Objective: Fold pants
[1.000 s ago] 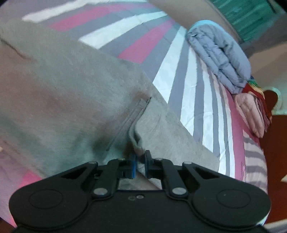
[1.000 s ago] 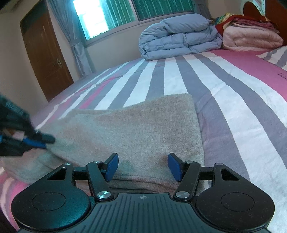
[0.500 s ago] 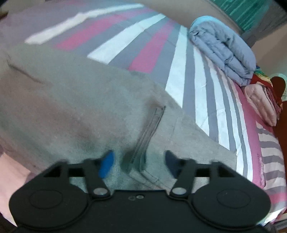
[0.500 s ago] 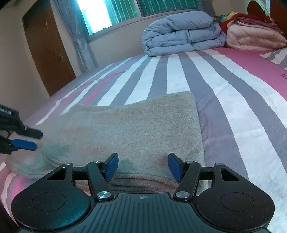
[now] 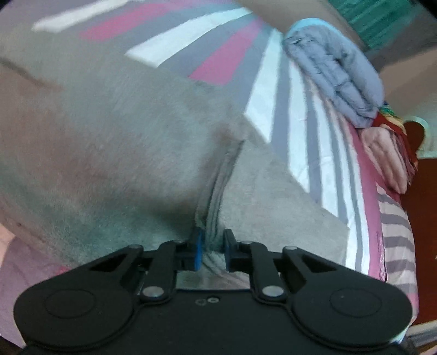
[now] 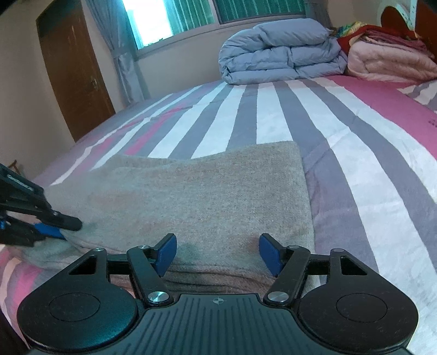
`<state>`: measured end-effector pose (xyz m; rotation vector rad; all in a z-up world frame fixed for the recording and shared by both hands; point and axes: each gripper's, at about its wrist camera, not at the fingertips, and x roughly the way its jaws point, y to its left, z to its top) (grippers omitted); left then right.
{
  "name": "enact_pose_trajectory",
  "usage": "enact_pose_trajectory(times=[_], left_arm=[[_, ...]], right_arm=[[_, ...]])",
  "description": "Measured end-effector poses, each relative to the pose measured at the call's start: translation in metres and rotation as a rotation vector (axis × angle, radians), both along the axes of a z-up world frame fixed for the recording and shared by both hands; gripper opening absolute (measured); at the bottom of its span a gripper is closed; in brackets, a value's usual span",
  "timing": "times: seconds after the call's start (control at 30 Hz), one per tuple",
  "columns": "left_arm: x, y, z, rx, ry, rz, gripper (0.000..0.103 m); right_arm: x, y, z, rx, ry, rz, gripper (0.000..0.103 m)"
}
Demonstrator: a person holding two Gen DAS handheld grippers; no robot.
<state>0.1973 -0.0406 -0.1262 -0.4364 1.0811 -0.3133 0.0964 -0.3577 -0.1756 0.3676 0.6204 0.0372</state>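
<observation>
Pants (image 6: 207,196): grey-beige, fuzzy, lying folded flat on the striped bed (image 6: 368,153), near its front edge, in 2 or more layers visible at the near edge. In the left wrist view, same pants (image 5: 109,153) filling most of the frame, with a seam or pocket edge running down toward the pads.

Left gripper (image 5: 212,250): jaws nearly together, pinching a bunched ridge of the pants fabric between the blue pad and the black pad. Seen from the right wrist view as a dark arm with a blue tip (image 6: 58,226) at the left corner of the pants, fabric drawn up slightly there.

Right gripper (image 6: 217,254): jaws wide apart, just opened a little further, blue pads hovering over the near edge of the pants, nothing clamped between them; contact with the cloth hard to tell.

Beyond the pants: folded grey-blue duvet (image 6: 281,52) at the far end of the bed, pink blanket (image 6: 387,62) just beside it, brown door (image 6: 73,71) on the left wall, window with green blinds (image 6: 218,13)
</observation>
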Motion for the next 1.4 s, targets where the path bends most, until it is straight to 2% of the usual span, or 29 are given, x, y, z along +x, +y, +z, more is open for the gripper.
enact_pose_trajectory(times=[0.13, 0.2, 0.27, 0.3, 0.37, 0.43, 0.47, 0.5, 0.53, 0.57, 0.6, 0.73, 0.97, 1.03, 1.13, 1.4], left_arm=[[-0.020, 0.006, 0.020, -0.047, -0.056, -0.012, 0.005], [-0.024, 0.011, 0.008, 0.006, -0.051, -0.024, 0.005], [-0.017, 0.020, -0.021, -0.002, 0.036, 0.014, 0.005], [-0.014, 0.022, -0.026, -0.015, 0.041, 0.021, 0.007], [-0.012, 0.018, -0.020, 0.008, 0.031, 0.013, 0.010], [-0.013, 0.016, -0.007, 0.031, 0.013, -0.012, 0.023], [-0.014, 0.016, -0.001, 0.044, -0.005, -0.023, 0.028], [-0.015, 0.016, 0.007, 0.059, -0.030, -0.036, 0.039], [-0.017, 0.016, 0.014, 0.082, -0.054, -0.035, 0.060], [-0.021, 0.017, 0.020, 0.115, -0.075, -0.021, 0.070], [-0.025, 0.018, 0.027, 0.150, -0.105, -0.004, 0.074], [-0.035, 0.024, 0.045, 0.272, -0.173, -0.016, 0.073], [-0.038, 0.058, 0.056, 0.374, -0.212, 0.040, 0.074], [-0.034, 0.071, 0.055, 0.385, -0.208, 0.063, 0.074], [-0.030, 0.093, 0.052, 0.391, -0.195, 0.097, 0.074], [-0.017, 0.142, 0.041, 0.387, -0.169, 0.179, 0.074]], right_arm=[[-0.001, -0.002, 0.008, 0.010, 0.002, -0.009, 0.067], [-0.003, -0.004, 0.015, 0.011, -0.006, -0.009, 0.067], [-0.002, -0.002, 0.017, 0.016, 0.001, 0.010, 0.067], [0.001, 0.001, 0.016, 0.005, 0.017, 0.020, 0.067], [0.011, 0.012, 0.008, -0.064, 0.078, 0.048, 0.067], [0.012, 0.021, 0.008, -0.134, 0.087, 0.060, 0.067], [0.012, 0.022, 0.011, -0.129, 0.085, 0.065, 0.067], [0.011, 0.021, 0.014, -0.106, 0.078, 0.068, 0.067], [0.010, 0.021, 0.017, -0.088, 0.068, 0.062, 0.067], [0.009, 0.021, 0.020, -0.079, 0.059, 0.054, 0.067], [0.010, 0.023, 0.023, -0.071, 0.053, 0.053, 0.067], [0.018, 0.040, 0.033, -0.049, 0.045, 0.088, 0.067], [0.046, 0.093, 0.043, -0.073, 0.060, 0.154, 0.067], [0.052, 0.105, 0.045, -0.078, 0.063, 0.169, 0.068], [0.060, 0.119, 0.047, -0.106, 0.061, 0.183, 0.084], [0.078, 0.142, 0.049, -0.225, 0.065, 0.144, 0.084]])
